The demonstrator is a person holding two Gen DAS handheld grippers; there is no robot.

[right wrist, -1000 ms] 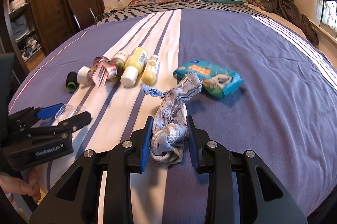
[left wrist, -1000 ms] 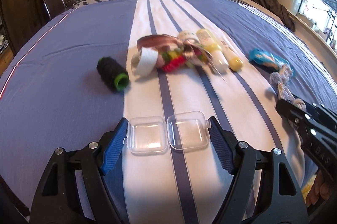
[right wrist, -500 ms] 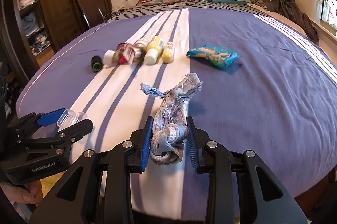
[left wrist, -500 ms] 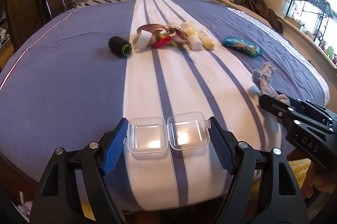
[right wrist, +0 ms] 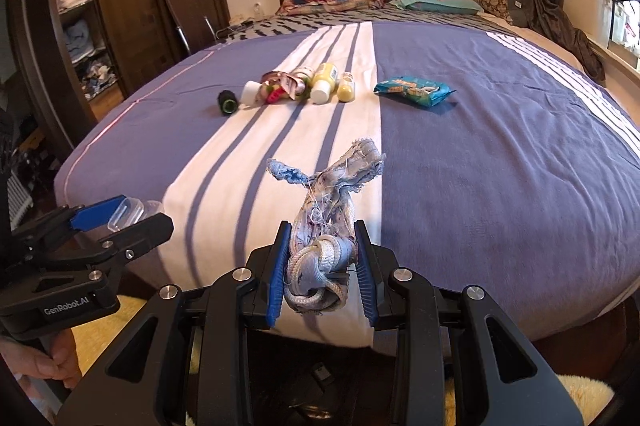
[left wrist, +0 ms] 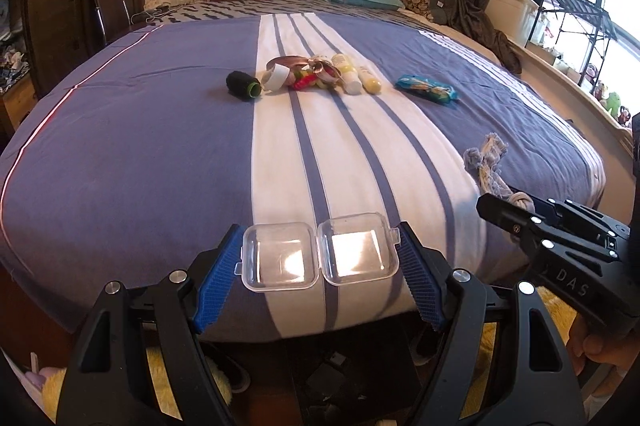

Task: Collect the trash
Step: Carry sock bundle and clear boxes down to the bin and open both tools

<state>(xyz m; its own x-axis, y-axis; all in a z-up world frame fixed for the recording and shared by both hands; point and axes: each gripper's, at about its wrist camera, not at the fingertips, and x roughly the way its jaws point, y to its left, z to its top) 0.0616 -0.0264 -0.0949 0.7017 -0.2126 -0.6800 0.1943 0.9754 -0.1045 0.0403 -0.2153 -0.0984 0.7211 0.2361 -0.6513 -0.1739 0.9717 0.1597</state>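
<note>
Slippage is the main risk: the left gripper [left wrist: 320, 260] pinches an opened clear plastic case [left wrist: 320, 254] only by its outer edges, so a hard squeeze could fold its hinge and pop it free. The right gripper [right wrist: 322, 262] clamps a knotted rag [right wrist: 324, 246] whose frayed tails could snag the bedspread [right wrist: 500, 153] edge, above the foot of the bed.

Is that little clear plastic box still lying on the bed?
No, the clear plastic box is clamped open between the fingers of the left gripper, held above the foot of the bed.
</note>
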